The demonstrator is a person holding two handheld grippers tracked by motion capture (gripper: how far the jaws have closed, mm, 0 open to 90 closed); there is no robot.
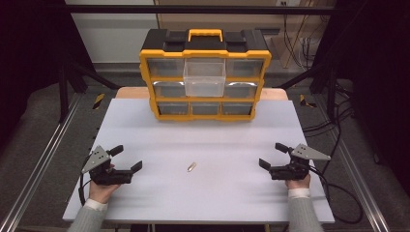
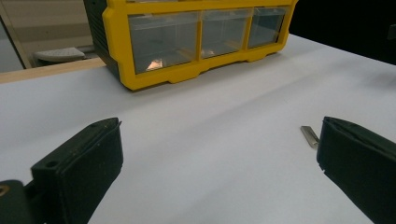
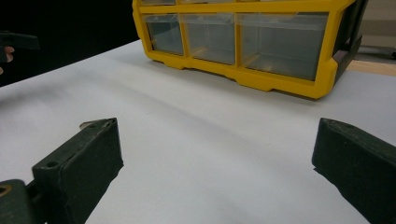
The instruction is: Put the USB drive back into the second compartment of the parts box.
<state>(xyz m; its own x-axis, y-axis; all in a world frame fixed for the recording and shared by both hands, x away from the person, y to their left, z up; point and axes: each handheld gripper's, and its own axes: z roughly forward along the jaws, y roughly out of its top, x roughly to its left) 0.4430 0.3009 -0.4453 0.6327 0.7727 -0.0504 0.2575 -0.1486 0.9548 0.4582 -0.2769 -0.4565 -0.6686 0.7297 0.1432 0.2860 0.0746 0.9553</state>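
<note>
A yellow and black drawer organizer [image 1: 205, 72] stands at the back of the white table [image 1: 203, 193], one clear drawer [image 1: 205, 77] pulled out of its top middle slot. Its bottom drawers fill the upper part of the left gripper view [image 2: 196, 42] and the right gripper view [image 3: 243, 42]. A small metal piece [image 1: 192, 167] lies in mid-table, between the hands. My left gripper [image 1: 126, 158] rests at the front left, open and empty; the metal piece [image 2: 309, 136] lies just beyond its right-hand jaw. At the front right my right gripper [image 1: 273, 155] is open too, nothing between its jaws.
Wide bare tabletop lies between the organizer and both hands. Black frame posts [image 1: 63, 82] flank the table, and cables [image 1: 338, 188] trail off its right edge. The other gripper [image 3: 16, 44] appears far off at the left of the right gripper view.
</note>
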